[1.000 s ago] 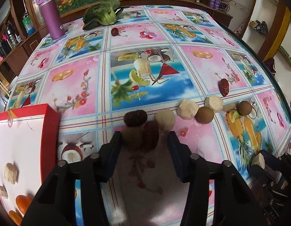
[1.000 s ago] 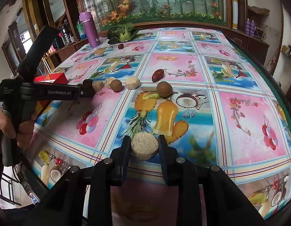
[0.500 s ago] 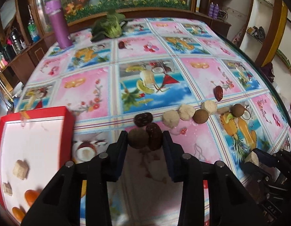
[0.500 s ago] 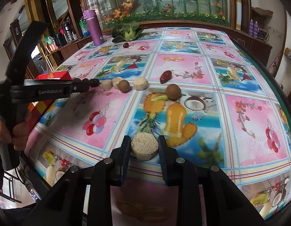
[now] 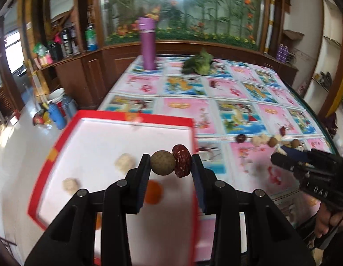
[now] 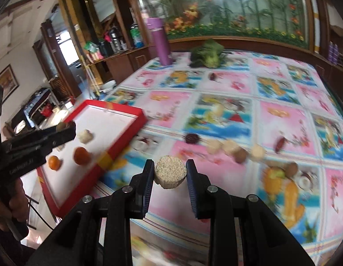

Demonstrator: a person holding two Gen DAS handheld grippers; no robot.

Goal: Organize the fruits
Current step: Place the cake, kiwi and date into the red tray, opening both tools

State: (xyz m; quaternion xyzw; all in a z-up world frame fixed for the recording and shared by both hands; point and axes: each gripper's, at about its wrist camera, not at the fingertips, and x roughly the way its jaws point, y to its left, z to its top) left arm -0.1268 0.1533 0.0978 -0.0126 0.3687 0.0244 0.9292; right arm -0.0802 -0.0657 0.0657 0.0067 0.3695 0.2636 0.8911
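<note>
Left wrist view: the left tongs [image 5: 170, 163] are clamped on two items side by side, a round brown longan-like fruit [image 5: 162, 162] against the left finger and a wrinkled dark red date [image 5: 181, 163] against the right finger; the two touch each other. Both are held in the air over the shallow red-rimmed white tray [image 5: 136, 118]. Inside the tray, a pale lumpy piece [image 5: 124, 162] lies at 9 o'clock from the held pair, a second pale piece [image 5: 70, 184] lies further toward 8 o'clock, and an orange round fruit [image 5: 153, 191] lies at 7 o'clock, partly hidden by the left finger.

The tray rests on the table [image 5: 242, 90], which carries a pink and blue fruit-print cloth. A loose row of dark, pale and brown pieces [image 5: 266, 139] lies on the cloth at 3 o'clock from the tray. A tall purple flask [image 5: 147, 44] and a green leafy vegetable [image 5: 199, 63] stand at the far edge, at 12 o'clock.

Right wrist view: the right tongs [image 6: 170, 173] are clamped on a beige, grainy, round cake-like piece [image 6: 170, 173], held above the cloth. The tray lies at 9 o'clock from it, holding two orange fruits [image 6: 82, 155] and a pale piece. The picture is motion-blurred; finer detail of the row cannot be told.
</note>
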